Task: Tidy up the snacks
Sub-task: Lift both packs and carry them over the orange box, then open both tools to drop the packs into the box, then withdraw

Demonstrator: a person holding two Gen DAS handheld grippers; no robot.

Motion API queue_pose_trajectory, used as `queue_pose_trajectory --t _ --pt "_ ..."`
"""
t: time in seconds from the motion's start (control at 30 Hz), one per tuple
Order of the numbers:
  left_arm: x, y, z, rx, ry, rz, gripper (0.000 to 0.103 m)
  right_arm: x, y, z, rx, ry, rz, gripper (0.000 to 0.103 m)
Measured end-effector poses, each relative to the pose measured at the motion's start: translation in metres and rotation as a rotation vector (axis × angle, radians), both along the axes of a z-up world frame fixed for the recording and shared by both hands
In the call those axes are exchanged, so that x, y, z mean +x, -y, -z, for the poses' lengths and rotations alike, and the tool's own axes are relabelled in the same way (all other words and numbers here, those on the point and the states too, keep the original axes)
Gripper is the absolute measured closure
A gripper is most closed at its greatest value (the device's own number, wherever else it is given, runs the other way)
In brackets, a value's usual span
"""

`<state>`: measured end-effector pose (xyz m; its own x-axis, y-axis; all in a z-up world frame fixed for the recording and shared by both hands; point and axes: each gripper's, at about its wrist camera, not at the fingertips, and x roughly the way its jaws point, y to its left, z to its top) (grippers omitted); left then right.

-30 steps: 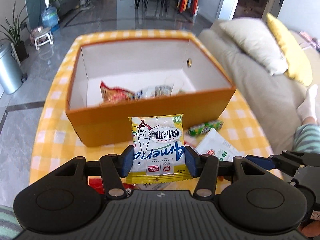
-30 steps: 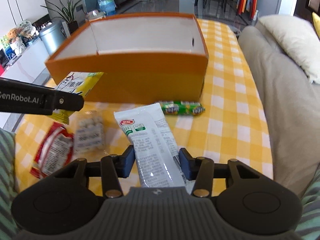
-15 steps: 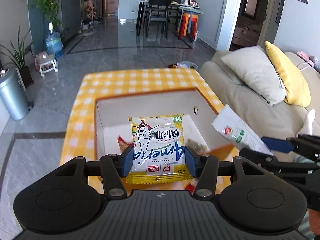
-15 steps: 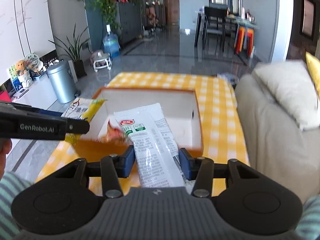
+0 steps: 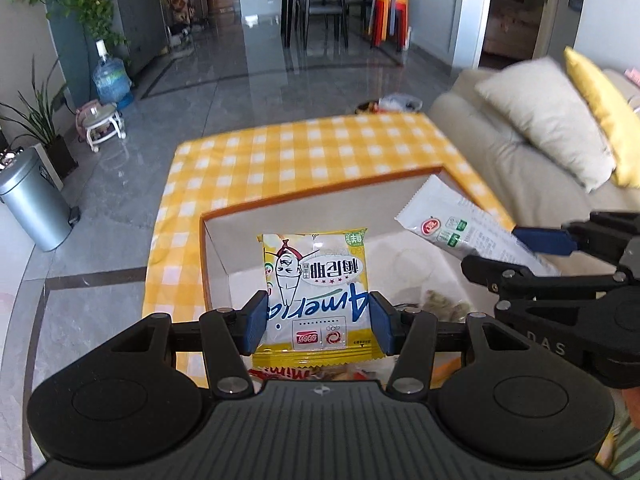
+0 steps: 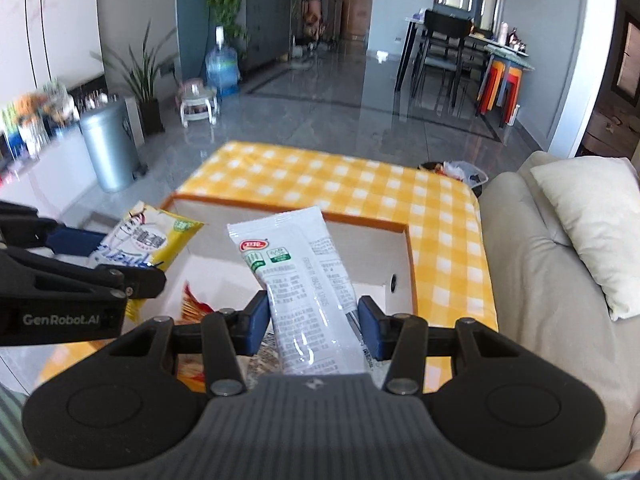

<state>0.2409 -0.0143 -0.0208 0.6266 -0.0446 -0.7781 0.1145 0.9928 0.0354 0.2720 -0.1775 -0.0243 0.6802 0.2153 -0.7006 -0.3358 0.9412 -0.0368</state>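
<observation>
My left gripper (image 5: 318,322) is shut on a yellow and white snack packet (image 5: 316,280), held upright over the open orange box (image 5: 224,216). That packet also shows at the left of the right wrist view (image 6: 148,242). My right gripper (image 6: 312,322) is shut on a long white snack bag (image 6: 304,280), also over the box (image 6: 410,264); the bag (image 5: 460,232) pokes in from the right in the left wrist view. Inside the box lie a red-orange packet (image 6: 192,304) and a clear wrapper (image 5: 444,300).
The box stands on a table with a yellow checked cloth (image 5: 312,152). A beige sofa with a cream pillow (image 5: 548,120) runs along the right. A metal bin (image 5: 32,204), plants and a water bottle stand on the floor at the left.
Both grippers have risen and moved forward from the table's near side to above the box, each carrying its packet. The white bag was lifted off the cloth.
</observation>
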Motion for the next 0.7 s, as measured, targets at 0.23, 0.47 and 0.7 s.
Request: queue_pose_trajectory --t 0.23,0.47,0.7 --pt "0.029 0.007 0.034 0.066 -0.088 0.036 0.043 0.035 -0.015 0.037 -0.129 -0.051 -0.006 0.057" --pt "0.049 0.017 0.056 0.087 -0.138 0.068 0.043 0.057 -0.024 0.067 -0.228 -0.091 -0.017 0.057" --pt "0.062 0.025 0.069 0.122 -0.169 0.099 0.043 0.066 -0.03 0.086 -0.29 -0.125 -0.043 0.057"
